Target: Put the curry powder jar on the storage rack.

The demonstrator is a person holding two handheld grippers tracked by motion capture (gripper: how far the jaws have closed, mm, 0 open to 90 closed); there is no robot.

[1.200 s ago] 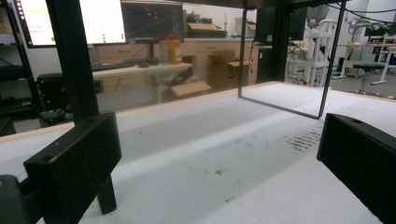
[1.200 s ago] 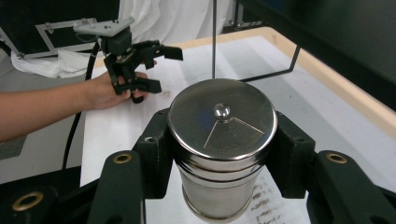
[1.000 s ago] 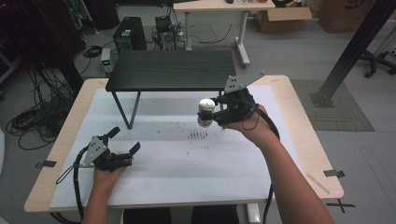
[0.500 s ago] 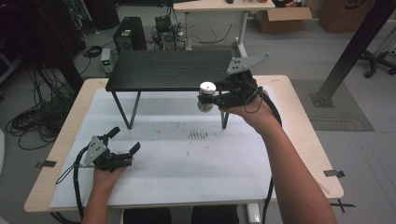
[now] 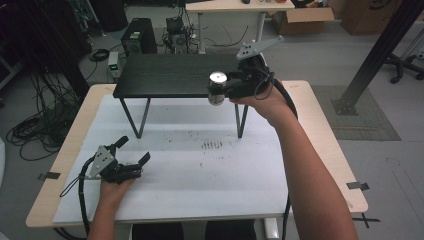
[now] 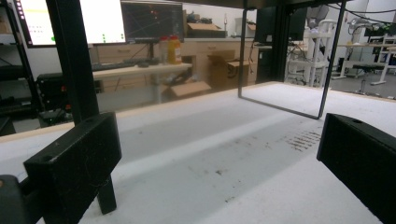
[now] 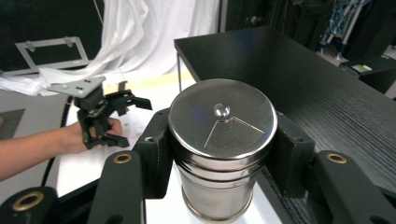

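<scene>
A steel canister [image 5: 217, 88] [image 7: 221, 149] with a small knob on its lid hangs in the air, gripped by my right gripper [image 5: 222, 90] [image 7: 224, 158], whose jaws press on both its sides. It sits level with the front right edge of the small black shelf table [image 5: 175, 75] [image 7: 299, 79]. My left gripper [image 5: 132, 150] rests low on the white tabletop [image 5: 210, 170] at the near left, jaws wide apart with nothing between them; in the right gripper view it [image 7: 126, 119] shows farther off. The left gripper view looks along its two black jaws across the white surface [image 6: 224, 154].
The shelf's thin black legs [image 5: 241, 121] [image 6: 327, 65] stand on the white top. A patch of dark smudges [image 5: 212, 145] [image 6: 303, 138] marks the middle. Cables, a computer tower [image 5: 136, 35] and cardboard boxes [image 5: 305, 15] lie on the floor beyond the table.
My right gripper has carried the canister upward and away, from over the white top to the level of the shelf's front edge. The left gripper has stayed put.
</scene>
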